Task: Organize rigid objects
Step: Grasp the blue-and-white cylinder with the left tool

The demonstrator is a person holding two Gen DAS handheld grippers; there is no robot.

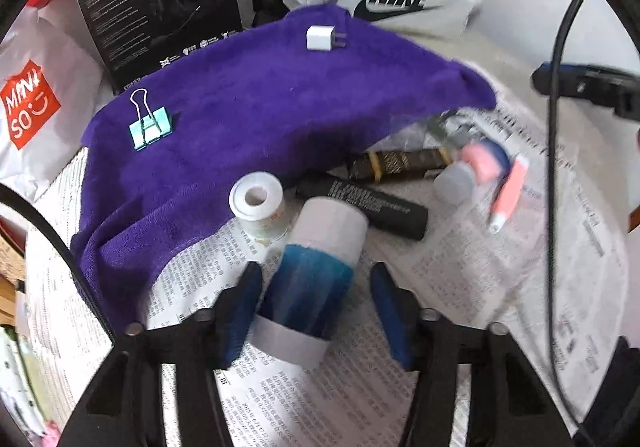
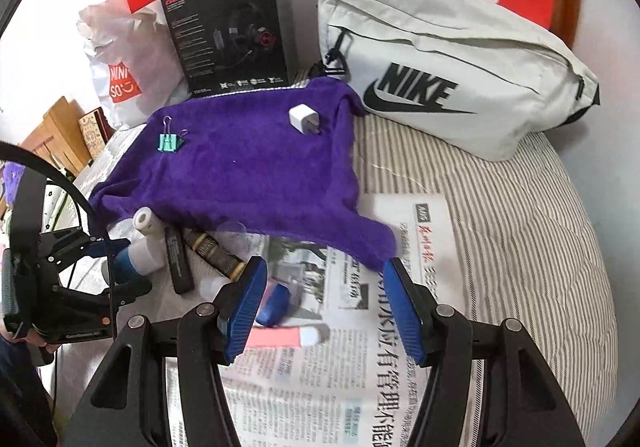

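**Blue-and-white bottle framed by the left fingers on the newspaper**

The left gripper was seen with its blue fingers apart on either side of a blue-and-white bottle. The bottle lay on its side on the newspaper; a gap showed at the finger on the picture's right, while contact at the other could not be told. Just beyond the bottle a white tape roll stood at the edge of the purple towel, with a black tube and a dark gold-banded tube beside it.

The right gripper was held with its fingers apart and nothing clamped. Between them a pink tube and a blue cap-like item lay on the newspaper.

On the towel a teal binder clip and a white charger plug were resting well apart. Behind the towel a grey Nike bag and a black headset box were seen on the striped bed.
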